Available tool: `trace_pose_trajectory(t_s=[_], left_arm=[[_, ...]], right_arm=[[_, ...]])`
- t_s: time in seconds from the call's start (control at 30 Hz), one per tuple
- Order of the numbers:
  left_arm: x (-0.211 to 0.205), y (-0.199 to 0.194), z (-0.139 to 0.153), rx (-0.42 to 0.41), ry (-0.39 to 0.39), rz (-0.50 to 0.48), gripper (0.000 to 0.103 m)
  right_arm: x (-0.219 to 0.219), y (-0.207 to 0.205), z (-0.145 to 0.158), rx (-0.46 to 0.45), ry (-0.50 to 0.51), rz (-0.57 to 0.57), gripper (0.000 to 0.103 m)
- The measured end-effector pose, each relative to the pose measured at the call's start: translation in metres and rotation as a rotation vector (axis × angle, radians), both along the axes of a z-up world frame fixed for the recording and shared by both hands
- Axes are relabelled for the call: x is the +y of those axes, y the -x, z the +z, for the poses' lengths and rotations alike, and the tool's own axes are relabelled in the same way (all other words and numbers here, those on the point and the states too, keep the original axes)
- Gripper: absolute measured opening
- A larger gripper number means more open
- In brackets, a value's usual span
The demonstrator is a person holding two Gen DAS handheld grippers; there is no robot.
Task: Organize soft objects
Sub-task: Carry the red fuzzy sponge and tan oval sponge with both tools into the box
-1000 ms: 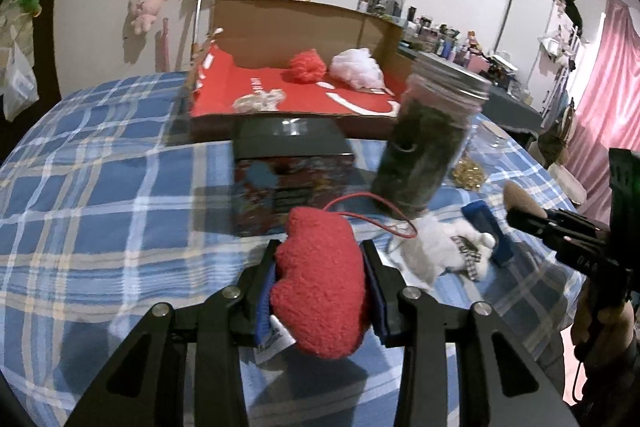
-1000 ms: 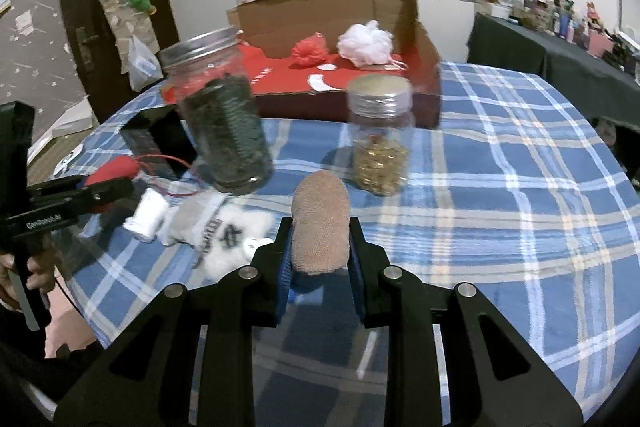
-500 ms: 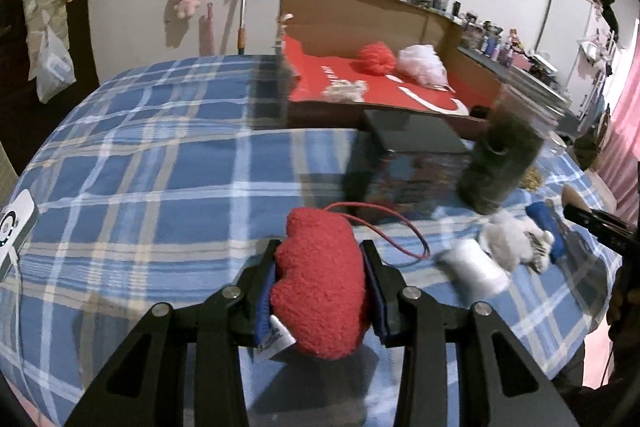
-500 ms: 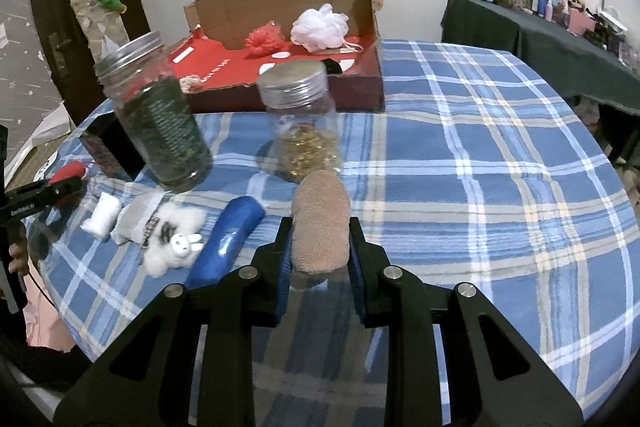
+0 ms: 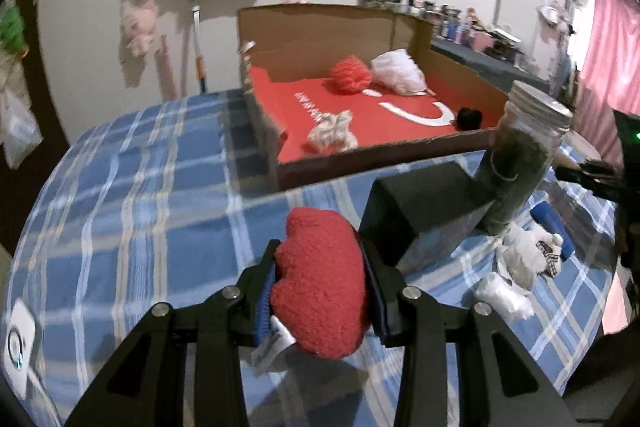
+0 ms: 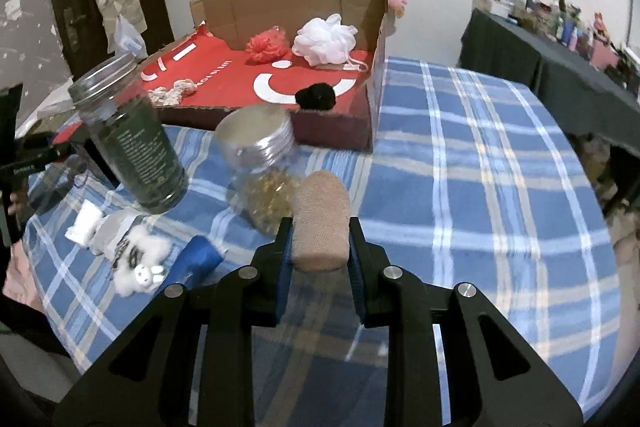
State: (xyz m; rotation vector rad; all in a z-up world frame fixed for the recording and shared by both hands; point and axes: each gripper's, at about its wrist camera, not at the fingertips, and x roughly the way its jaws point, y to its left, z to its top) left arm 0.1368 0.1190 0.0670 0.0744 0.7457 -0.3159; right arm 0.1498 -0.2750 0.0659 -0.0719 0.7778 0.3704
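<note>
We see our left gripper (image 5: 320, 279) clamping a fuzzy red plush (image 5: 322, 283), our right gripper (image 6: 320, 243) pinching a woven tan roll (image 6: 320, 223) between its pads

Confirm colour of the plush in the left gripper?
Red plush, clearest in the left wrist view.

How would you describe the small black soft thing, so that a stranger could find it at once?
Look at the open cardboard box with the red floor, at the far side of the blue checked table. The black pompom lies in its near corner, beside a white curved mark. It is the only black item inside; the red puff, white puff and cream rope knot are pale or bright.
</note>
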Motion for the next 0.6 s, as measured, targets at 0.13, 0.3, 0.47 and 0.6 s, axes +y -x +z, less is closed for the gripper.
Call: trace_pose_trajectory(t_s=[0.13, 0.3, 0.47, 0.6], left_arm=[[0.003, -0.015, 0.002, 0.010, 0.000, -0.036, 0.041], [0.005, -0.027, 0.008, 0.000, -0.010, -0.090, 0.040], [0.003, -0.035, 0.016, -0.026, -0.049, -0.133, 0.040], [-0.001, -0.044, 0.024, -0.038, -0.065, -0.181, 0.040]], right_arm=[[-0.005, -0.014, 0.005, -0.002, 0.008, 0.015, 0.024], [-0.006, -0.026, 0.010, -0.012, 0.019, 0.069, 0.024], [-0.004, -0.039, 0.016, -0.025, 0.041, 0.114, 0.024], [0.001, -0.050, 0.020, -0.034, 0.069, 0.150, 0.024]])
